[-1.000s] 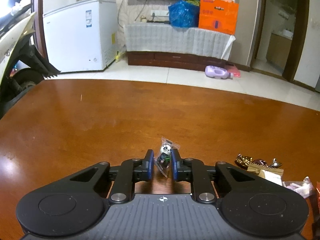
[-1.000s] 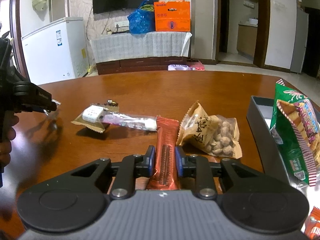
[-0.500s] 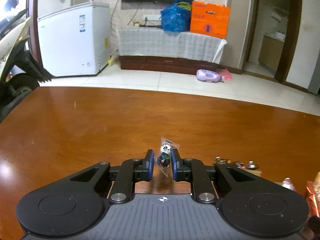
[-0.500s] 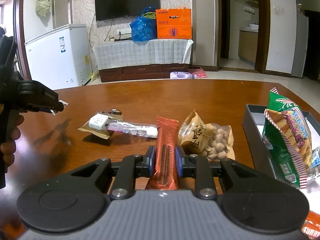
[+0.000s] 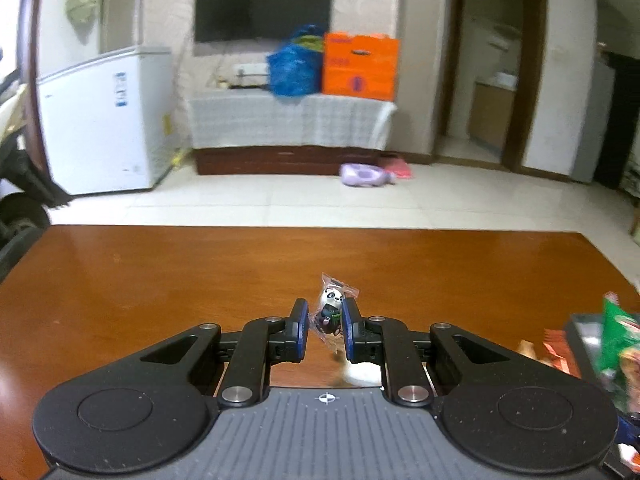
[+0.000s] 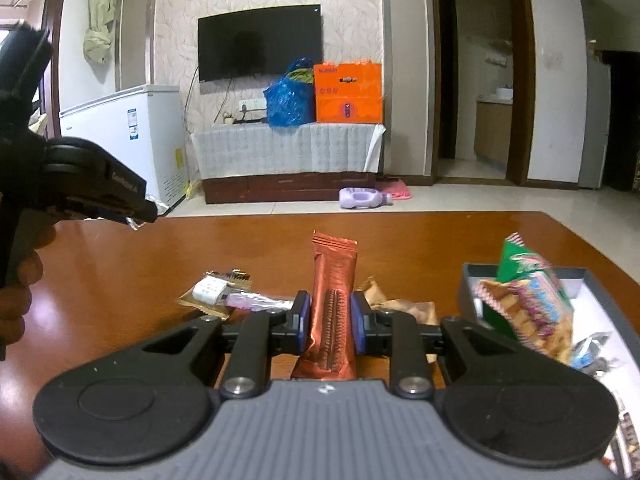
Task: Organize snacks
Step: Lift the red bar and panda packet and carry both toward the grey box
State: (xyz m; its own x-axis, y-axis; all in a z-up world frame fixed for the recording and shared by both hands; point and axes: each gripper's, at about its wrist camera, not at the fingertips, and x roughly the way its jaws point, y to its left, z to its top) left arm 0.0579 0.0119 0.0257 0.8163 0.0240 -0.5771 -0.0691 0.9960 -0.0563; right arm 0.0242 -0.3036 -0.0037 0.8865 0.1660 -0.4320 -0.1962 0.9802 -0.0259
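My left gripper (image 5: 325, 314) is shut on a small clear-wrapped panda candy (image 5: 331, 305) and holds it above the brown table (image 5: 160, 280). My right gripper (image 6: 330, 310) is shut on a long orange-brown snack bar (image 6: 334, 280), lifted upright above the table. The grey box (image 6: 600, 308) at the right holds a green chip bag (image 6: 528, 296) and other packets. In the right wrist view the left gripper (image 6: 136, 214) shows raised at the far left.
On the table in the right wrist view lie a clear packet with a white label (image 6: 224, 294) and a tan nut bag (image 6: 404, 306) behind my fingers. The box and green bag (image 5: 616, 340) show at the right edge of the left wrist view.
Both grippers have risen higher above the table with their snacks. The left gripper has swung right, so the box and green bag now show at its right edge.
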